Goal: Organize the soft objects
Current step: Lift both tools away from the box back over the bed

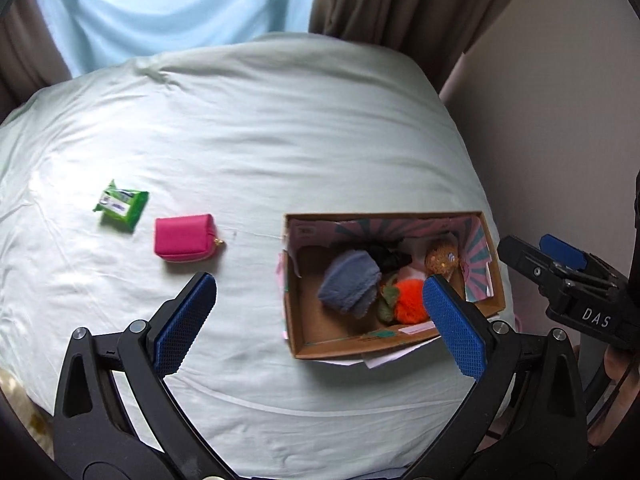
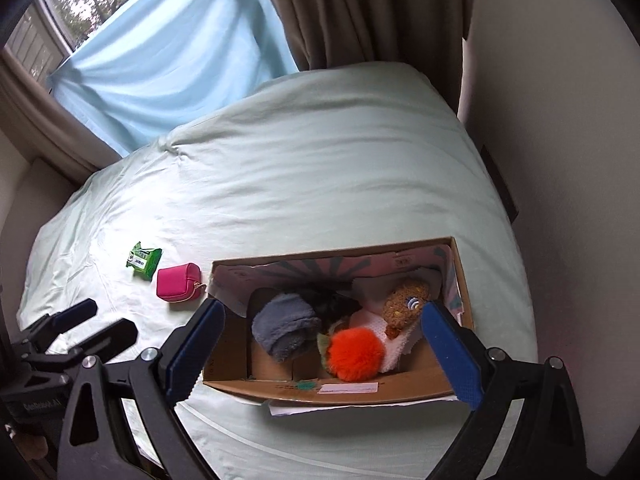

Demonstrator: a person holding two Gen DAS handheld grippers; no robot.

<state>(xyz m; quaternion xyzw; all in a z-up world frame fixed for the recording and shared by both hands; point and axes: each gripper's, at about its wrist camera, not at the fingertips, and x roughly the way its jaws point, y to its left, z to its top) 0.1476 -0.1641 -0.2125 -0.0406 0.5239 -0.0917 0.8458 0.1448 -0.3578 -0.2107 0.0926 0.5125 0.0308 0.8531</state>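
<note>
An open cardboard box sits on the pale green bed. Inside lie a grey-blue fleece cloth, an orange pompom, a brown plush toy and a black item. A pink pouch and a green wipes packet lie on the bed left of the box. My left gripper is open and empty, above the bed at the box's left wall. My right gripper is open and empty above the box.
The bed runs back to brown curtains and a light blue sheer. A wall stands right of the bed. White paper pokes from under the box's near side.
</note>
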